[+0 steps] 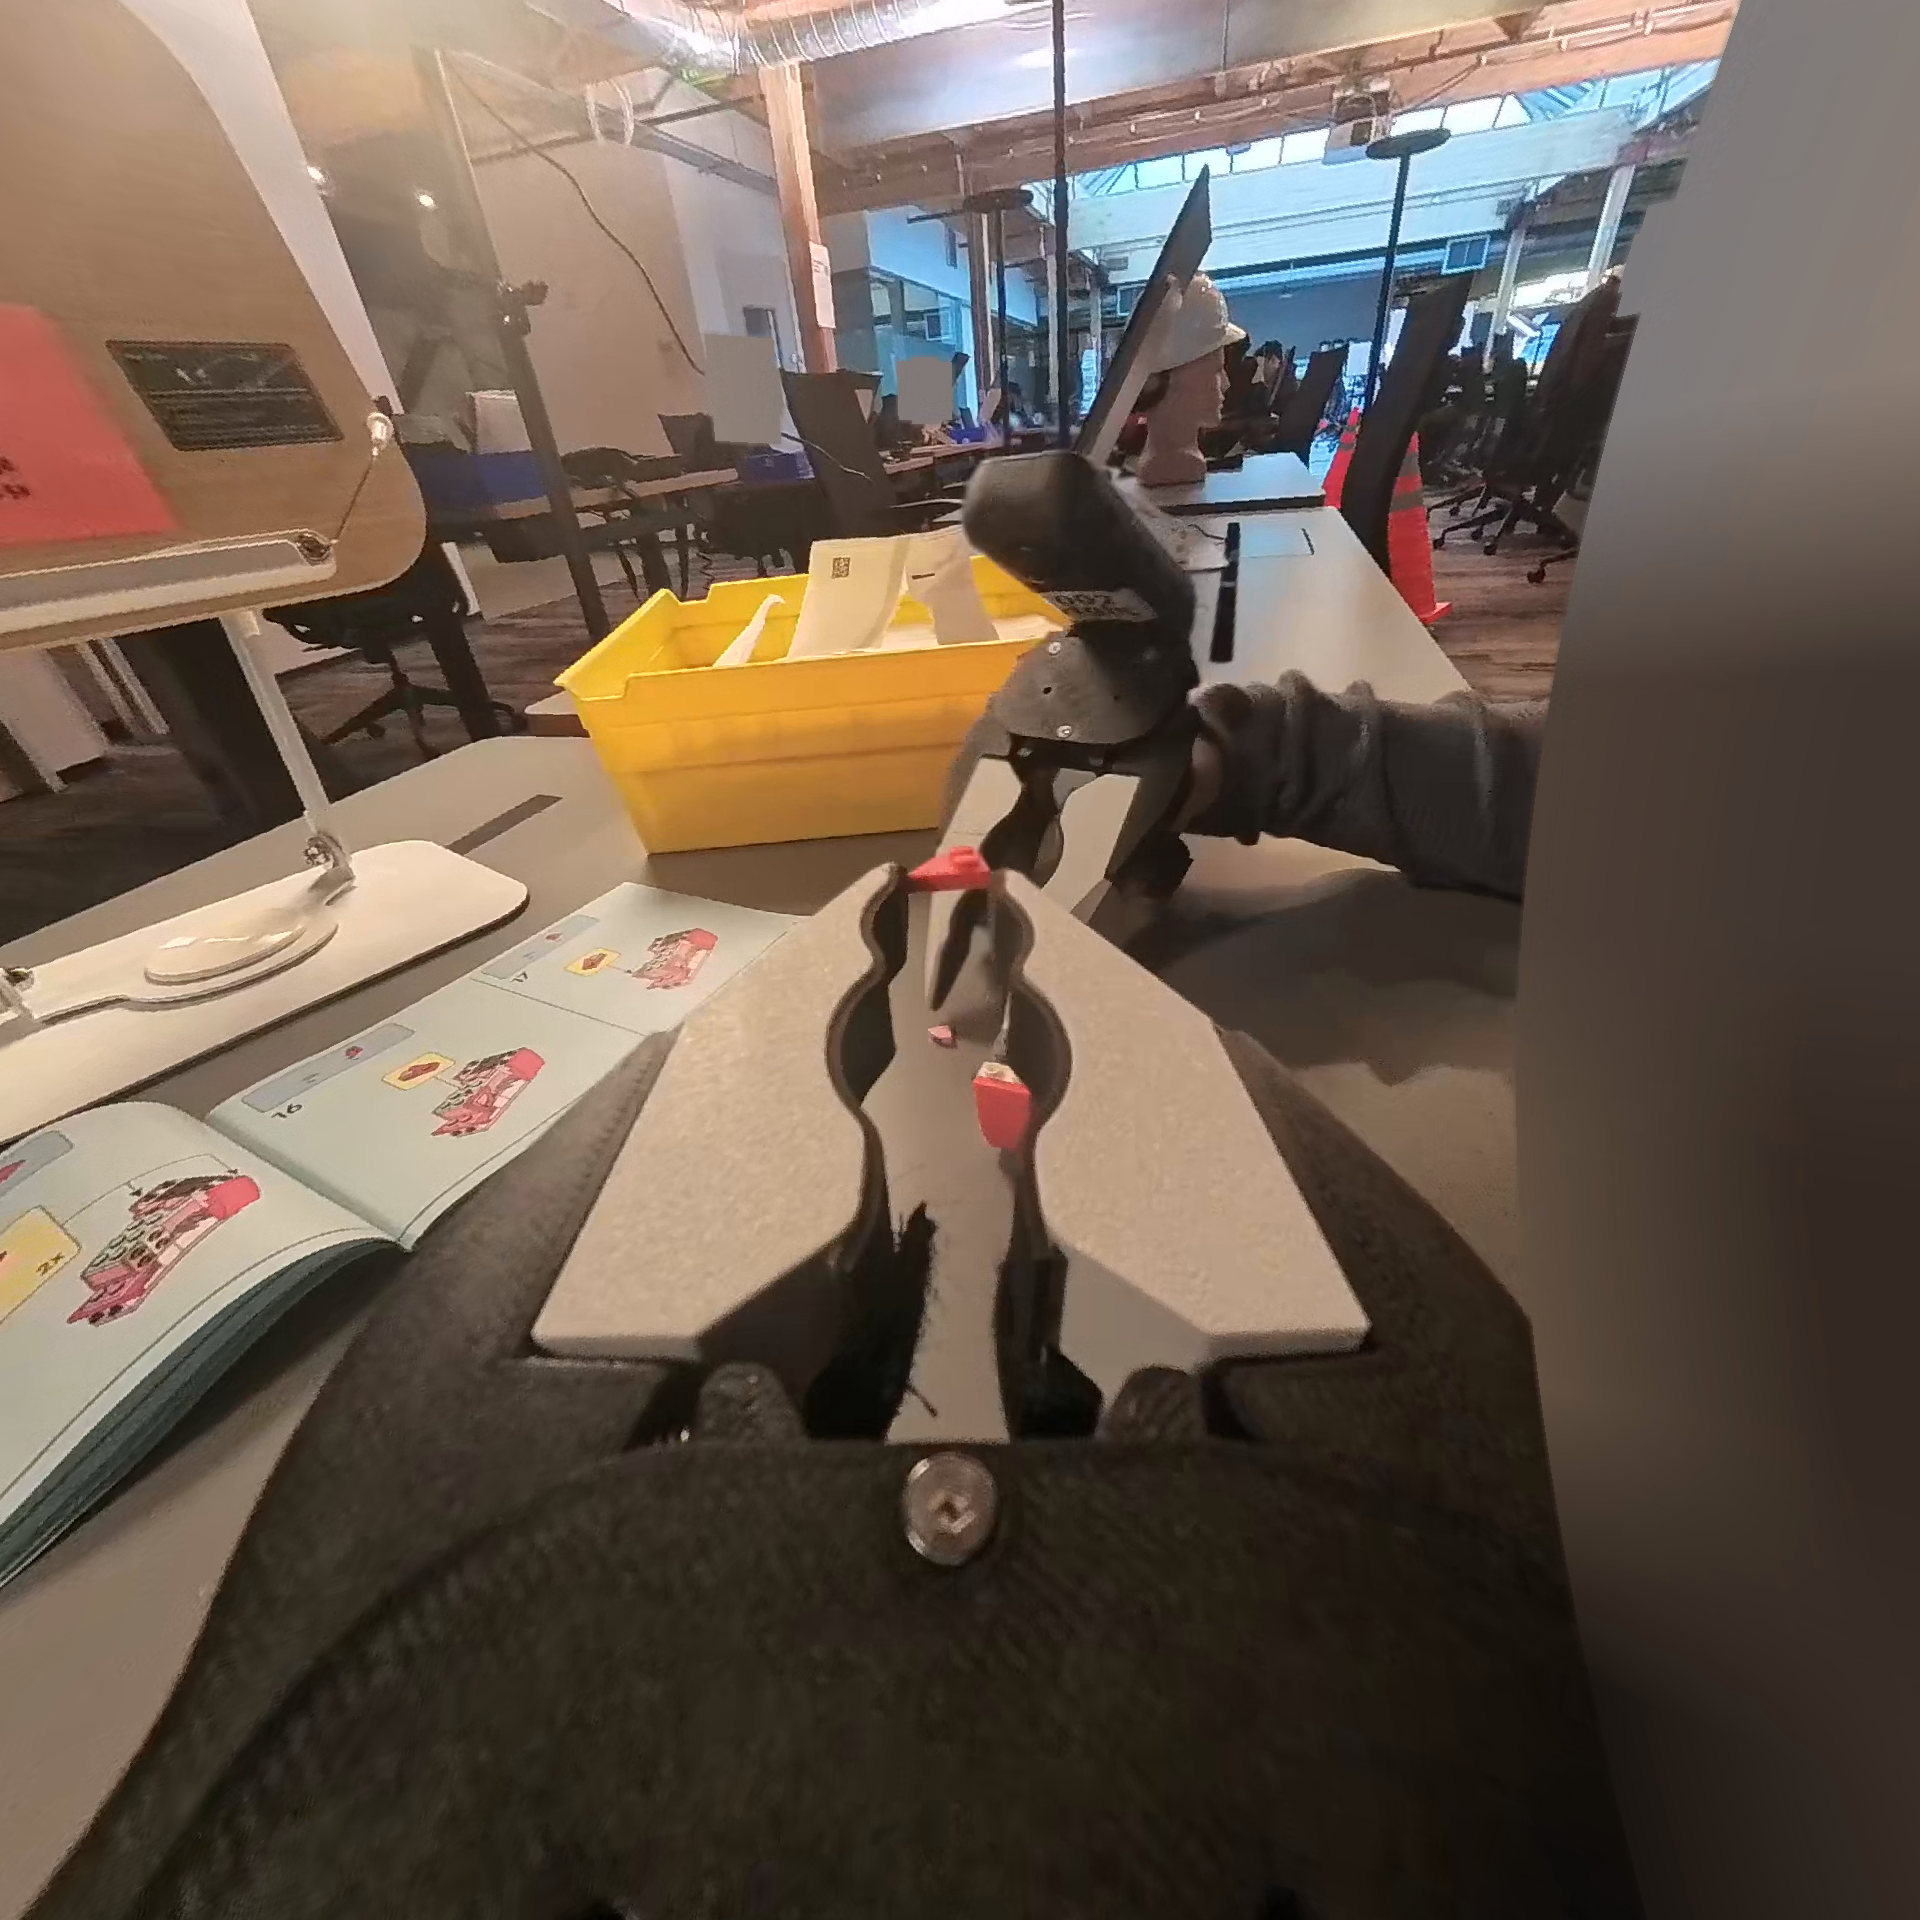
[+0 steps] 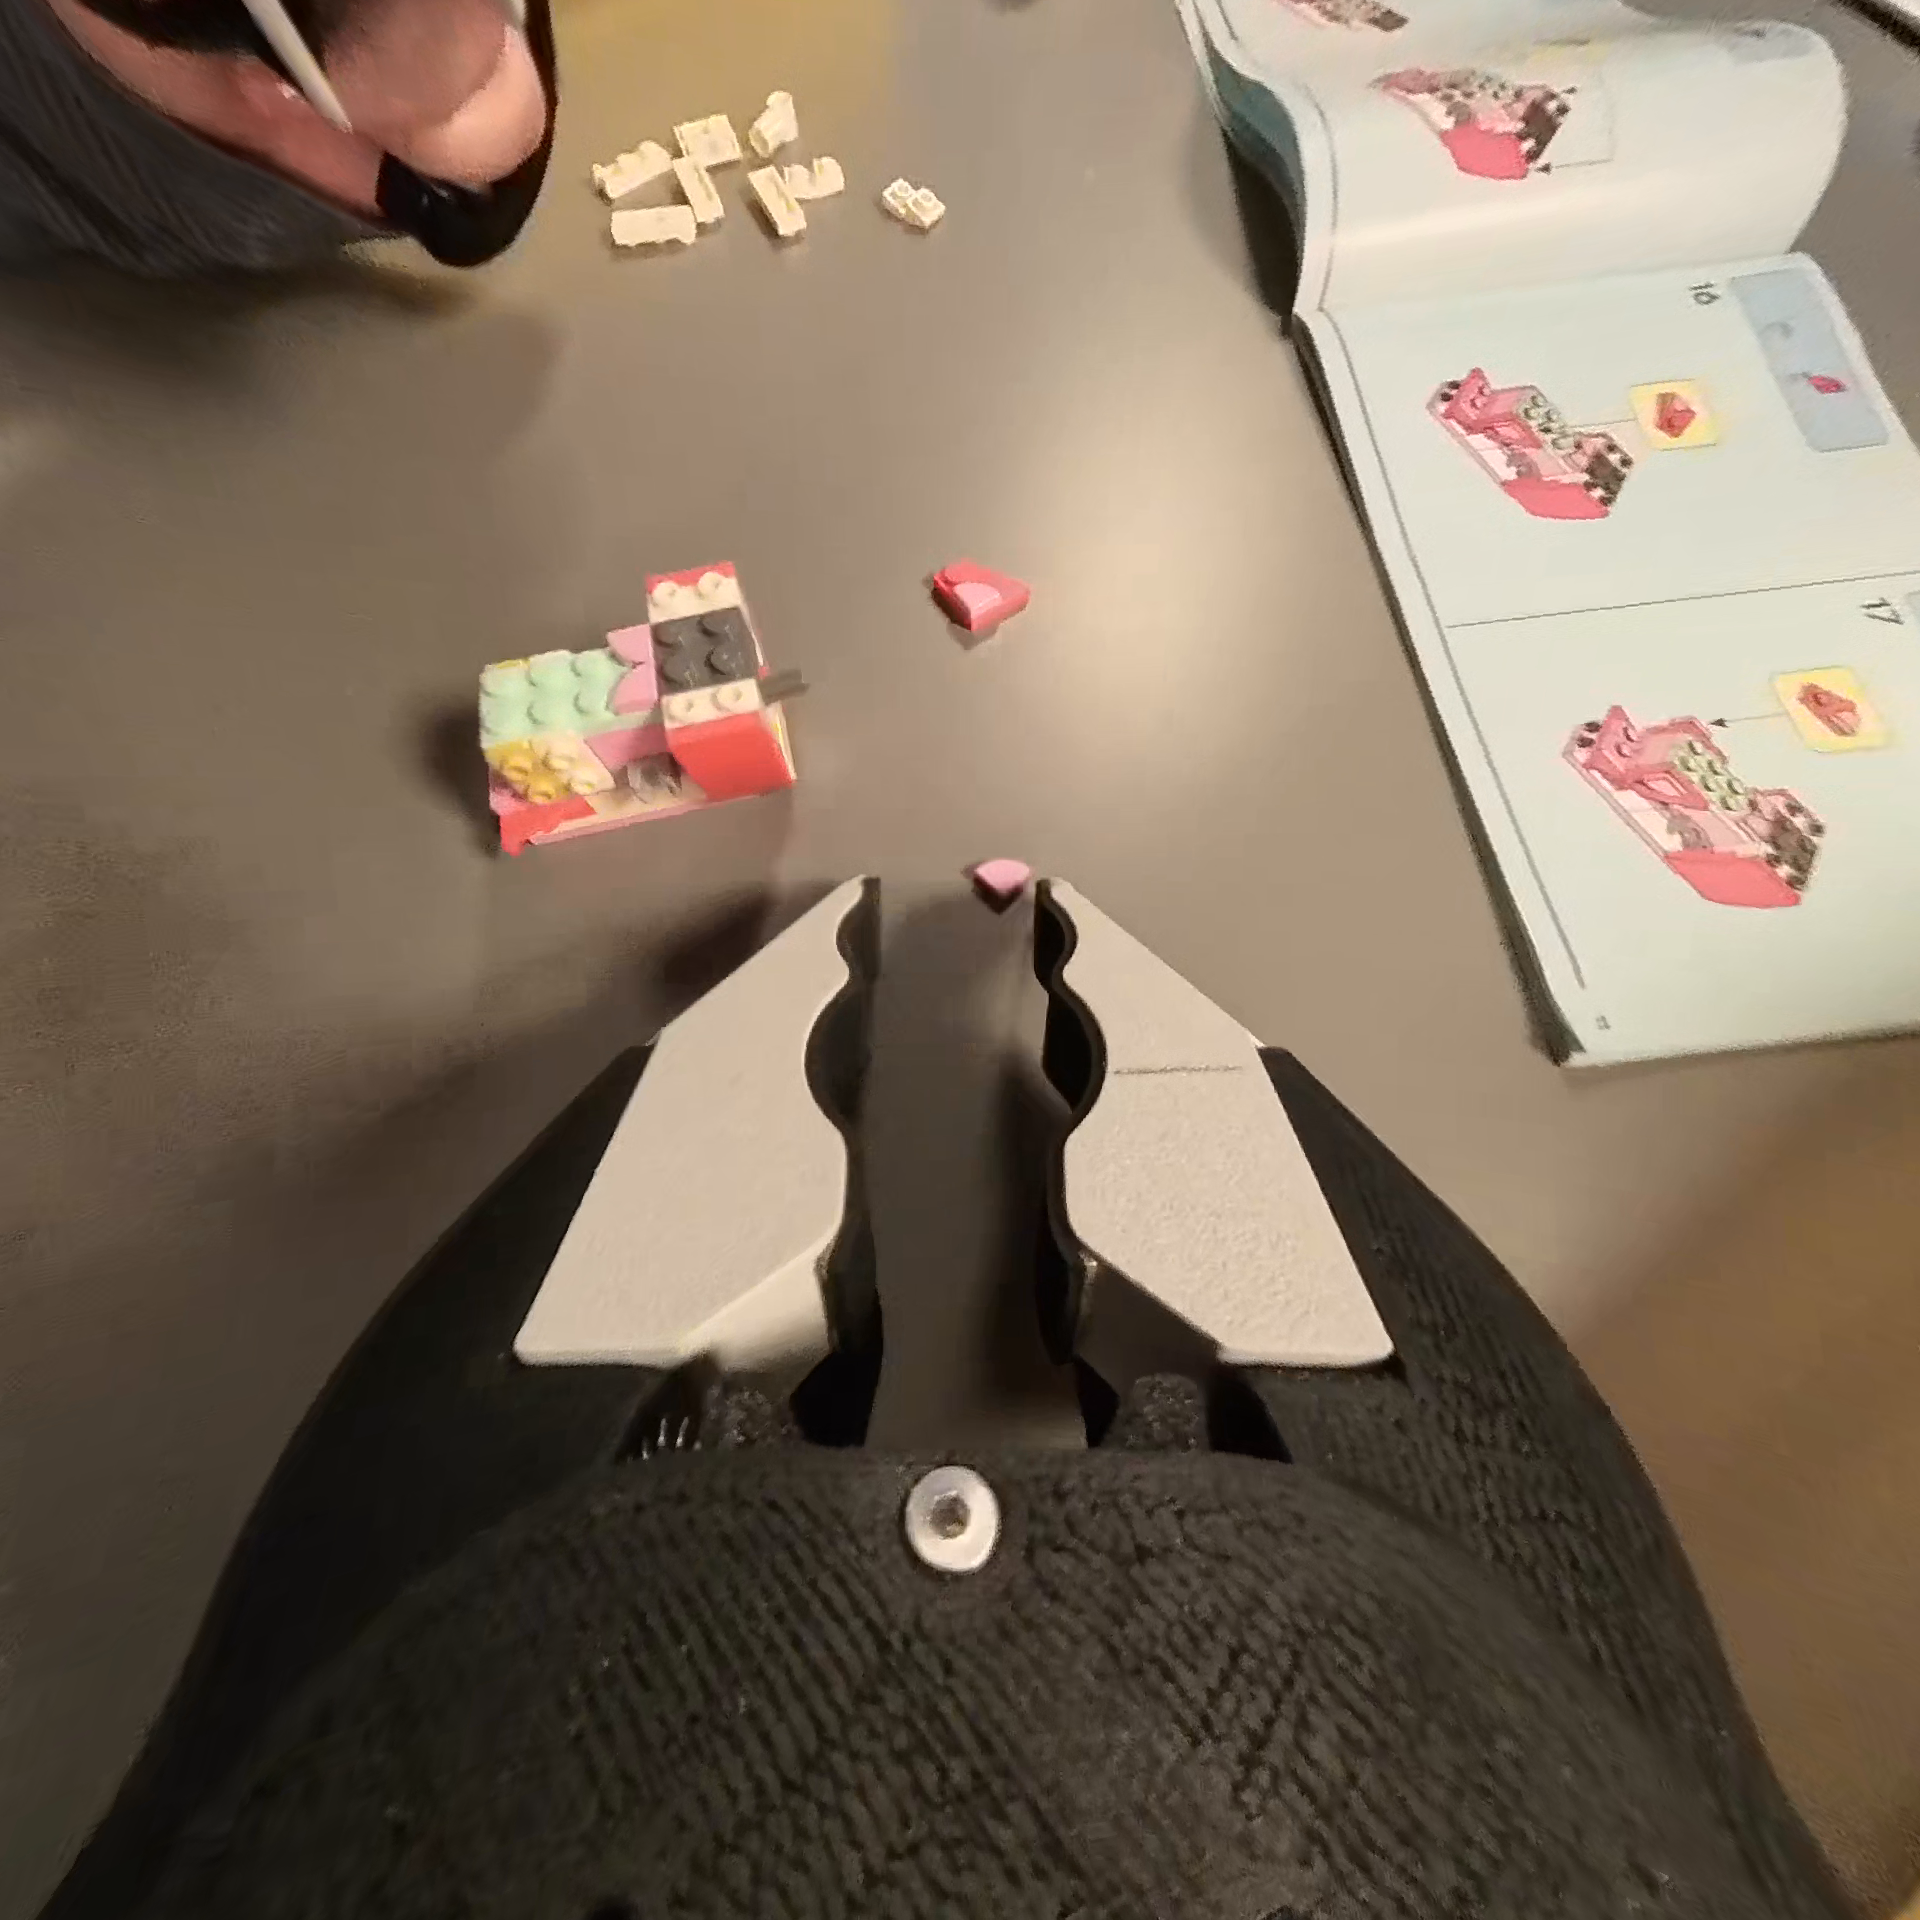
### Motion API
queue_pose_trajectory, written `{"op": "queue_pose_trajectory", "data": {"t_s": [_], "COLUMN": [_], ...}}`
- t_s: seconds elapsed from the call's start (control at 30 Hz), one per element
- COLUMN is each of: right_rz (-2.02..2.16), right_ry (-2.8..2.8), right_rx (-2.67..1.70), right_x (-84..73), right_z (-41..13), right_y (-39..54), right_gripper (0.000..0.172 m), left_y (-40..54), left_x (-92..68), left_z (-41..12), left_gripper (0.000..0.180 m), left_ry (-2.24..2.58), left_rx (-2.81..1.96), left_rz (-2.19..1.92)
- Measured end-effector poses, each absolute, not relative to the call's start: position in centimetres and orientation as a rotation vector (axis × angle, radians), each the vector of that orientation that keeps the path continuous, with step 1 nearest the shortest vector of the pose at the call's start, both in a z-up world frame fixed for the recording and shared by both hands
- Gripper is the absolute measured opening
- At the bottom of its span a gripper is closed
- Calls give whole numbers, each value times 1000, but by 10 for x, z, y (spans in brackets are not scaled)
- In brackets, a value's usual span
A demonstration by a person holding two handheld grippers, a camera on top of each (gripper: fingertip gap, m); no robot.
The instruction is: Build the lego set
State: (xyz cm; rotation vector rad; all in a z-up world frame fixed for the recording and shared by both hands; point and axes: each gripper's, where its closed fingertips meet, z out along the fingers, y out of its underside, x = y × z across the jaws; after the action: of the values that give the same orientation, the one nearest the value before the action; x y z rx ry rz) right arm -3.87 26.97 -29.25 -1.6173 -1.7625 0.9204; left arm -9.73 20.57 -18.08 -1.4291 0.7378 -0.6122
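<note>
Left gripper (image 1: 948, 883): clamped on a small red brick (image 1: 948, 869) at the very fingertips; both tips pressed against its ends; brick held level, clear of the bench (image 1: 1351, 997).
Right gripper (image 2: 951, 896): fingers apart, nothing clamped; aimed down at the bench; also seen beyond the left gripper (image 1: 1049, 873), just past the red brick.
Pink tile (image 2: 1000, 881): lay on the bench at the right gripper's tip line, just beside the right-hand finger (image 2: 1070, 935), well short of the other; contact with that finger could not be told.
Red curved piece (image 2: 979, 594): lay alone on the bench beyond the pink tile, apart from it.
Brick model (image 2: 634, 707): partly built, in red, pink, mint, yellow, black and white; stood left of the pink tile and beyond it.
White pieces (image 2: 717, 171): loose cluster, far beyond the brick model.
Booklet (image 2: 1621, 582): open to building-step drawings, right of the pink tile, well apart.
Yellow bin (image 1: 800, 717): beyond the booklet, holding white papers.
Lamp base (image 1: 260, 935): white, left of the yellow bin.
</note>
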Motion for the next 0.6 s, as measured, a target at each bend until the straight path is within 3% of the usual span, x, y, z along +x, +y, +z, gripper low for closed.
{"op": "queue_pose_trajectory", "data": {"t_s": [0.23, 0.6], "right_rz": [970, 990], "right_ry": [-1841, -1860], "right_rx": [-1590, -1576], "right_x": [-48, -34], "right_z": [-295, -294], "right_y": [265, 255], "right_gripper": [36, 22], "left_y": [206, 207], "left_x": [-95, -96], "left_z": [-185, -188], "left_gripper": [14, 14], "left_ry": [751, 753], "left_rx": [-1442, -1452], "left_rz": [-615, -614]}}
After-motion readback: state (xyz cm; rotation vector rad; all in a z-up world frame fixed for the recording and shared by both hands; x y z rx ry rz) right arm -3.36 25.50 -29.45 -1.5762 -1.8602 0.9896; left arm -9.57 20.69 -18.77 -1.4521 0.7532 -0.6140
